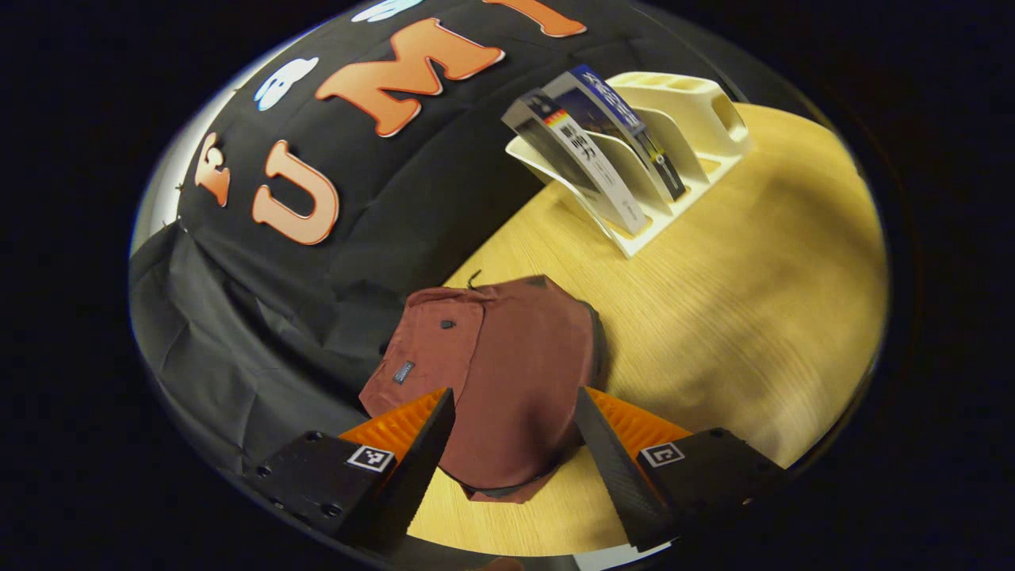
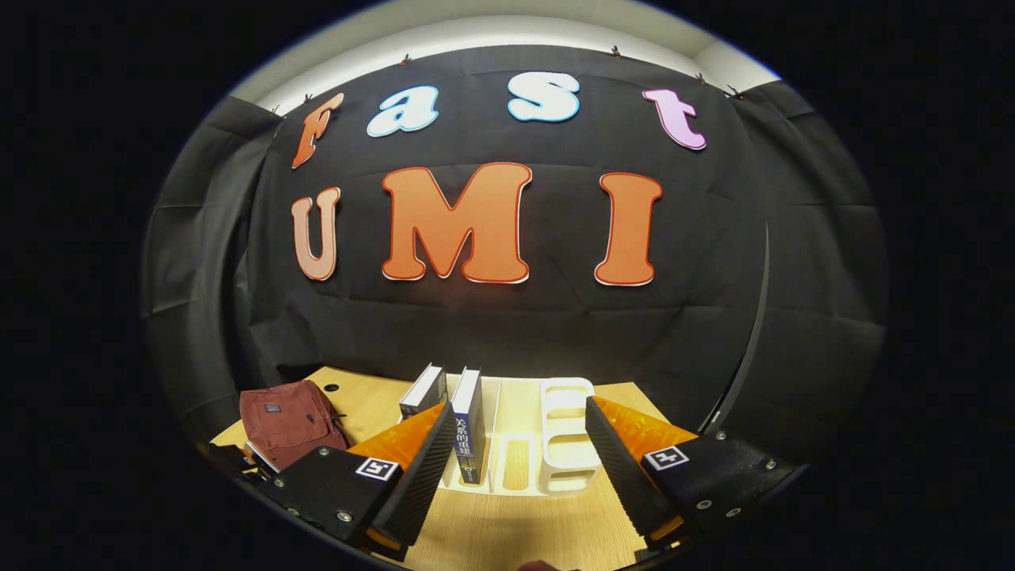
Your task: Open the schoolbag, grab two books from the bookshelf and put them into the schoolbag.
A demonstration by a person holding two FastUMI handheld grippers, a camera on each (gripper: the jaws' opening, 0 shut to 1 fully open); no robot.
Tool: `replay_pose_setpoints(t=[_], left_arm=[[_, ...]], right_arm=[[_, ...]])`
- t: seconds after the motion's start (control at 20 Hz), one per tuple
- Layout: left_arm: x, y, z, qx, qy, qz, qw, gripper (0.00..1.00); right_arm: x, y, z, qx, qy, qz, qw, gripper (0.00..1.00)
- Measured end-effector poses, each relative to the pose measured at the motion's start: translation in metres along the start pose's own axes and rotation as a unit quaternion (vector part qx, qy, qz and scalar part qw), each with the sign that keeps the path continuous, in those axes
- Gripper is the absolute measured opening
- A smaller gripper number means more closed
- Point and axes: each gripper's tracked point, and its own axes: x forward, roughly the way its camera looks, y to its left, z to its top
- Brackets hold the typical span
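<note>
The schoolbag [image 1: 507,381], a dark red fabric bag, lies flat on the wooden table [image 1: 753,317] with its flap closed, close to the black cloth wall at the table's back edge. In the left gripper view the left gripper [image 1: 515,424] hangs directly above the schoolbag with its fingers spread wide, one finger over each side of the bag's lower part; whether they touch the fabric cannot be told, and nothing is held between them. Well apart from the schoolbag, farther along the same table, stands a white bookshelf [image 1: 682,151] with slanted dividers. Two books [image 1: 595,151] lean in the slots at the end of the bookshelf nearer the schoolbag, side by side; the slots at its far end are open. In the right gripper view the right gripper [image 2: 515,444] faces the bookshelf [image 2: 555,444] head-on, its fingers wide apart and holding nothing. From this view the books [image 2: 468,428] stand upright with spines outward in the bookshelf's schoolbag-side slots, one just beside the gripper's finger on that side. The schoolbag [image 2: 285,420] is seen beyond the books, lying on the table [image 2: 515,531] near its corner, apart from the bookshelf.
</note>
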Motion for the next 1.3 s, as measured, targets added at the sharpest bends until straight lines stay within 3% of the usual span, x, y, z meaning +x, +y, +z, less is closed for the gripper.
replay_pose_setpoints(t=[0.2, 0.5, 0.55, 0.65, 0.8, 1.0, 1.1, 1.15, 1.2, 1.25, 1.3], left_arm=[[0.02, -0.016, -0.017, 0.039, 0.019, 0.007, 0.999, 0.97], [0.03, 0.006, -0.003, 0.06, 0.001, 0.077, 0.995, 0.96], [0.028, 0.011, 0.003, 0.062, -0.007, 0.089, 0.994, 1.0], [0.026, 0.025, 0.015, 0.065, -0.019, 0.112, 0.991, 0.89], [0.045, 0.022, 0.01, 0.052, 0.013, 0.09, 0.994, 0.87], [0.062, 0.028, 0.014, 0.074, 0.021, 0.097, 0.992, 0.84], [0.068, 0.028, 0.017, 0.073, 0.029, 0.079, 0.994, 0.7], [0.068, 0.029, 0.02, 0.064, 0.031, 0.066, 0.995, 0.54], [0.065, 0.034, 0.025, 0.053, 0.03, 0.059, 0.996, 0.58], [0.062, 0.041, 0.031, 0.049, 0.028, 0.055, 0.997, 0.32], [0.059, 0.049, 0.034, 0.044, 0.026, 0.052, 0.997, 0.27]], right_arm=[[0.005, -0.004, 0.0, -0.003, -0.003, -0.004, 1.0, 0.96], [0.009, -0.012, -0.001, -0.004, -0.002, -0.009, 1.0, 0.96], [0.009, -0.015, -0.002, -0.004, -0.003, -0.011, 1.0, 0.96], [0.01, -0.018, -0.001, -0.004, -0.003, -0.013, 1.0, 0.96], [0.013, -0.018, -0.002, -0.003, -0.001, -0.01, 1.0, 0.96], [0.013, -0.02, -0.001, -0.012, -0.005, -0.006, 1.0, 0.96], [0.013, -0.022, -0.002, -0.012, -0.003, -0.004, 1.0, 0.96], [0.014, -0.024, -0.002, -0.011, -0.003, -0.004, 1.0, 0.96], [0.013, -0.025, -0.001, -0.011, -0.004, -0.004, 1.0, 0.96], [0.014, -0.027, 0.0, -0.012, -0.007, -0.005, 1.0, 0.96], [0.014, -0.03, 0.0, -0.013, -0.009, -0.005, 1.0, 0.96]])
